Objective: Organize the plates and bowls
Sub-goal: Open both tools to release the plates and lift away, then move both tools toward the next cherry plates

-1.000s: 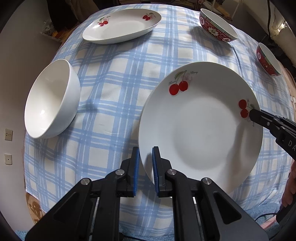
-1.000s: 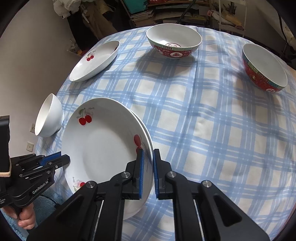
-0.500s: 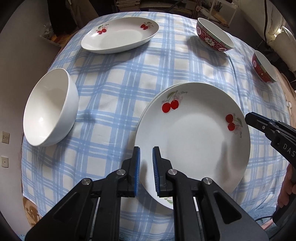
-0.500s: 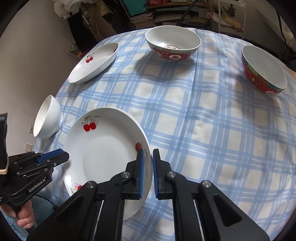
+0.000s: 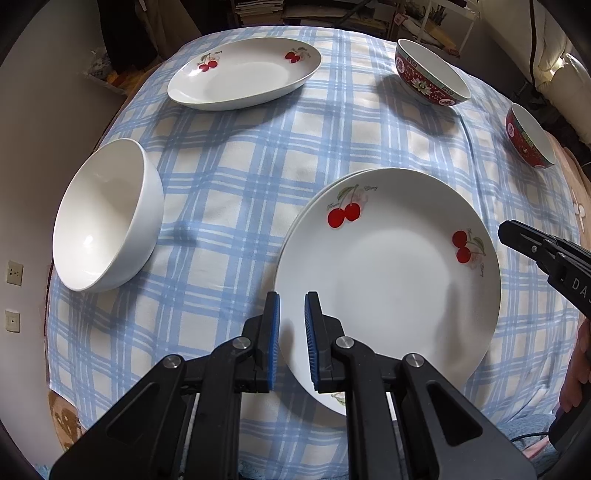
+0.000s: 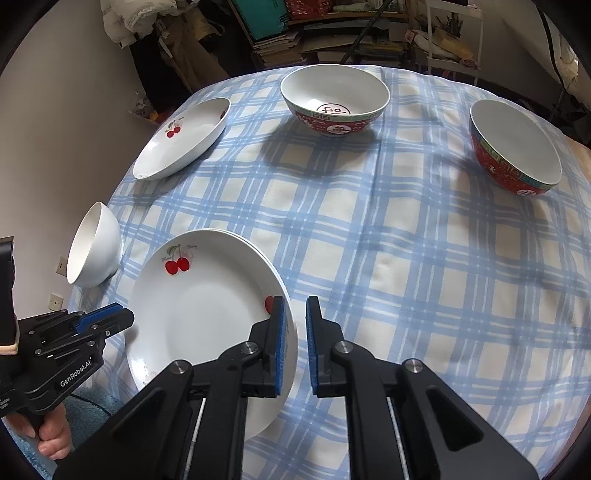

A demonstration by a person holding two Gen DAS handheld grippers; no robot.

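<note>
A white cherry plate (image 5: 391,273) lies stacked on a second plate on the checked tablecloth; it also shows in the right wrist view (image 6: 207,314). My left gripper (image 5: 291,332) stands slightly open at the stack's left rim, gripping nothing. My right gripper (image 6: 295,339) stands slightly open at the stack's right rim, off the plate. A third cherry plate (image 5: 243,74) lies at the far left. A white bowl (image 5: 107,214) sits left. Two red patterned bowls (image 6: 334,99) (image 6: 513,144) sit at the far side.
The round table's cloth (image 6: 406,236) drops off at the near and left edges. A wall with sockets (image 5: 14,273) is to the left. Cluttered shelves (image 6: 332,29) stand behind the table.
The plate held by both grippers came down onto the lower plate. Both grippers opened a little, let go of its rim and drew back slightly.
</note>
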